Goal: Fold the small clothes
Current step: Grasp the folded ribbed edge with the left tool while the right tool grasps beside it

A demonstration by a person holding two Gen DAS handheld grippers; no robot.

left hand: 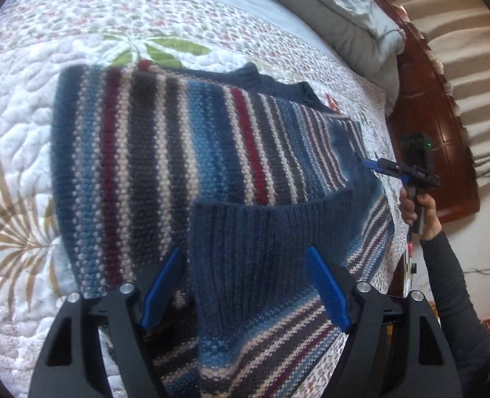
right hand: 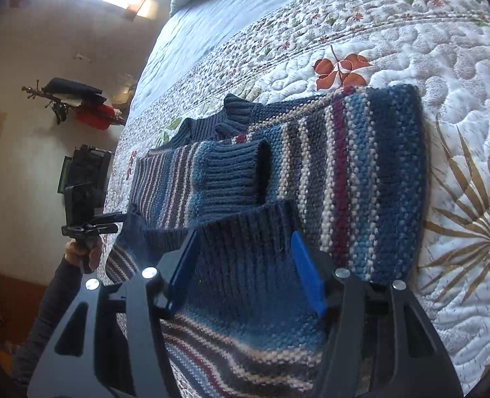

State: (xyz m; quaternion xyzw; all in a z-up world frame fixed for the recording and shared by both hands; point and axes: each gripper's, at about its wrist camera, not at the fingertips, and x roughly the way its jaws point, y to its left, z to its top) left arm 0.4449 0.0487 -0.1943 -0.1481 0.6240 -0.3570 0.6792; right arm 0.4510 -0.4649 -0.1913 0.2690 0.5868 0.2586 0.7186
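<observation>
A knitted sweater [left hand: 145,152] striped in blue, navy, cream and dark red lies flat on the quilted bed. In the left wrist view my left gripper [left hand: 244,250] is open above a navy ribbed sleeve cuff [left hand: 261,225] laid over the body, its blue pads [left hand: 165,285] not pressing the knit. In the right wrist view my right gripper [right hand: 245,233] is open over a ribbed cuff [right hand: 245,252] of the sweater [right hand: 361,182]. A second cuff [right hand: 238,172] lies further on across the body. Each view also shows the other gripper at the sweater's edge: the right one [left hand: 371,164] and the left one [right hand: 112,222].
The white quilt [left hand: 23,132] with leaf and flower patterns spreads around the sweater. A bunched pale blue duvet [left hand: 344,16] lies at the head of the bed beside a dark wooden headboard [left hand: 427,116]. The bed's edge and a wall [right hand: 29,165] are close beside the sweater.
</observation>
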